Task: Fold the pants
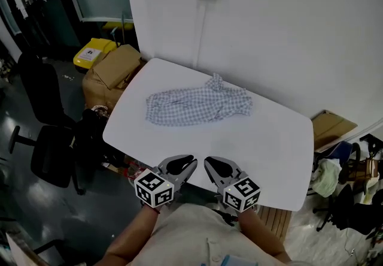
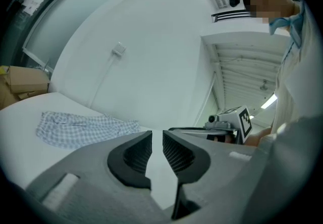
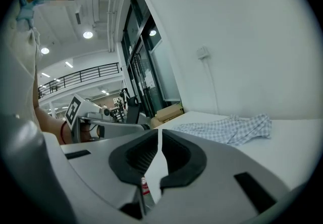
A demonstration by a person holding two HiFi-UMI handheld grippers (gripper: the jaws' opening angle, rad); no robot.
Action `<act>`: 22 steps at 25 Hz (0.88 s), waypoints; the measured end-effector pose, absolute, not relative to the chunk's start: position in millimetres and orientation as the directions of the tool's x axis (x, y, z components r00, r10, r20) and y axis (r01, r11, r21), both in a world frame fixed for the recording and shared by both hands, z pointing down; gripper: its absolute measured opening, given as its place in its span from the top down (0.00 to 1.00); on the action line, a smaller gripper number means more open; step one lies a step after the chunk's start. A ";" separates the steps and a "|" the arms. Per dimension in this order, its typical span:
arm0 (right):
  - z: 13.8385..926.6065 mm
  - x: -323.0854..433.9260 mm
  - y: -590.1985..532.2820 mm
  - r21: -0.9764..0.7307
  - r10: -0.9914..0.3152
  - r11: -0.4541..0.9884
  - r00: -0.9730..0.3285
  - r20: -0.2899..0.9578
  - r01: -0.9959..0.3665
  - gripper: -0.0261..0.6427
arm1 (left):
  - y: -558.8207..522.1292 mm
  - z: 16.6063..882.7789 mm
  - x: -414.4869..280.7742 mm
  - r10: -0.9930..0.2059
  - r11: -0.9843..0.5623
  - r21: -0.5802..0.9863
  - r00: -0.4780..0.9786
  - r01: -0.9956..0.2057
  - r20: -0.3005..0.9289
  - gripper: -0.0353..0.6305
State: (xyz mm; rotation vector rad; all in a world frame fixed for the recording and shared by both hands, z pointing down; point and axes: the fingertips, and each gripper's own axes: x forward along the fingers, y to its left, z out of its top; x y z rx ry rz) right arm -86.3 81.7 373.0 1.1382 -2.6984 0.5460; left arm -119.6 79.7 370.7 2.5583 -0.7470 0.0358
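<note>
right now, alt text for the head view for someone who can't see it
Checked pants lie rumpled and unfolded on a white table beside a wall. At the near edge, the left hand-held gripper and right hand-held gripper point toward them, both empty.

I see head view bright at centre: white table (image 1: 281, 157) and wall (image 1: 287, 25) evenly lit, no hard shadows. Floor (image 1: 24, 199) at left dim, corners darker. Check pattern on pants (image 1: 197, 106) reads crisp. Both gripper views fisheye for me: black round border, straight lines bowing near edges. Left gripper view has cool bluish cast, light strip (image 2: 269, 101) glaring. In right gripper view, ceiling lights (image 3: 88, 34) blow out as small hot spots.
</note>
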 end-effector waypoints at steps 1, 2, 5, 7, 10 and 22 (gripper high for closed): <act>374.1 -89.8 72.6 -0.259 -0.653 0.649 -0.699 0.293 -0.715 0.93 | 70.2 372.1 -124.4 -0.508 -0.737 0.430 0.847 -0.522 0.159 0.87; 375.5 -93.6 63.5 -0.248 -0.646 0.657 -0.701 0.302 -0.712 0.93 | 60.5 373.3 -129.9 -0.516 -0.732 0.426 0.841 -0.532 0.164 0.87; 379.4 -107.2 34.3 -0.210 -0.624 0.683 -0.708 0.330 -0.699 0.93 | 32.4 377.0 -149.5 -0.540 -0.715 0.419 0.823 -0.560 0.179 0.87; 380.9 -118.1 12.4 -0.187 -0.611 0.700 -0.714 0.342 -0.689 0.93 | 14.5 380.4 -164.8 -0.554 -0.702 0.416 0.810 -0.579 0.193 0.87; 382.0 -139.0 -19.6 -0.151 -0.585 0.733 -0.728 0.357 -0.664 0.93 | -9.3 386.9 -190.1 -0.578 -0.677 0.411 0.787 -0.611 0.217 0.87; 417.4 -239.8 -122.2 0.040 -0.425 0.879 -0.741 0.520 -0.475 0.77 | -82.4 442.9 -291.5 -0.654 -0.536 0.380 0.656 -0.754 0.378 0.69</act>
